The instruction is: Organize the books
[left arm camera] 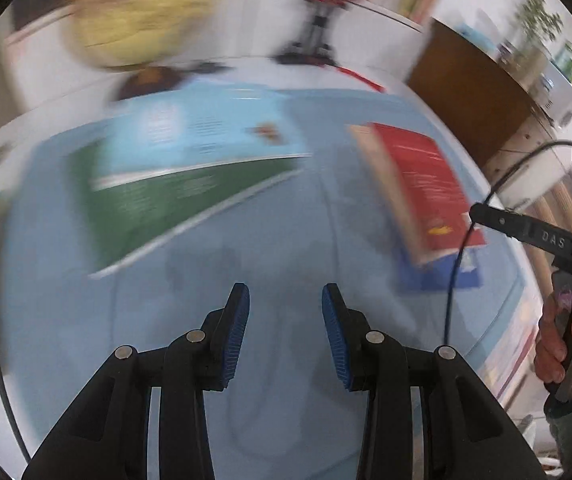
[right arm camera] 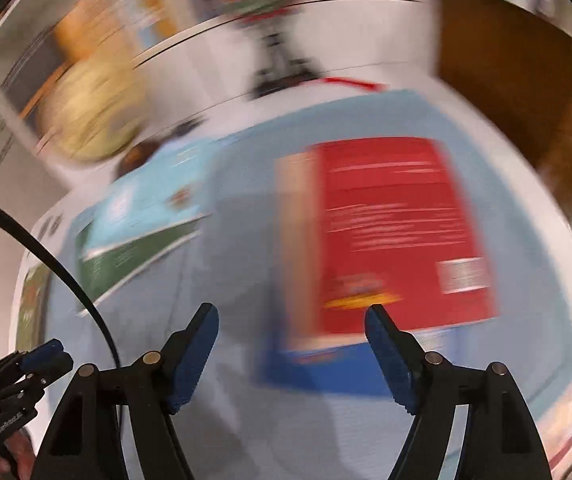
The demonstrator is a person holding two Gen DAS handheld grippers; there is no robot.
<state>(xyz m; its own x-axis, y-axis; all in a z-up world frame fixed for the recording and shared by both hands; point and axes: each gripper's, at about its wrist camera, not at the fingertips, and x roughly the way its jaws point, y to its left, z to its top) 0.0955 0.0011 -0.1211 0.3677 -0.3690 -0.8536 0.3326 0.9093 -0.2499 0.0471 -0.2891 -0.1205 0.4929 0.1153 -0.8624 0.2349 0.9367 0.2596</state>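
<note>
The books lie on the blue mat [left arm camera: 214,320]: a green book [left arm camera: 174,208] with a light blue book [left arm camera: 202,132] on top at the mat's far left, and a red book [right arm camera: 398,232] on a blue book [right arm camera: 326,372] at its right. I think this is the reach for the next book. Both grippers tilt down over the mat, empty; the right gripper [right arm camera: 292,354] gapes wide just before the red book, the left gripper [left arm camera: 286,334] stands part open over bare mat.

A red book [right arm camera: 398,232] lies flat atop a blue one [right arm camera: 326,372]; a light-blue book [left arm camera: 198,136] overlaps a green one [left arm camera: 174,208].
</note>
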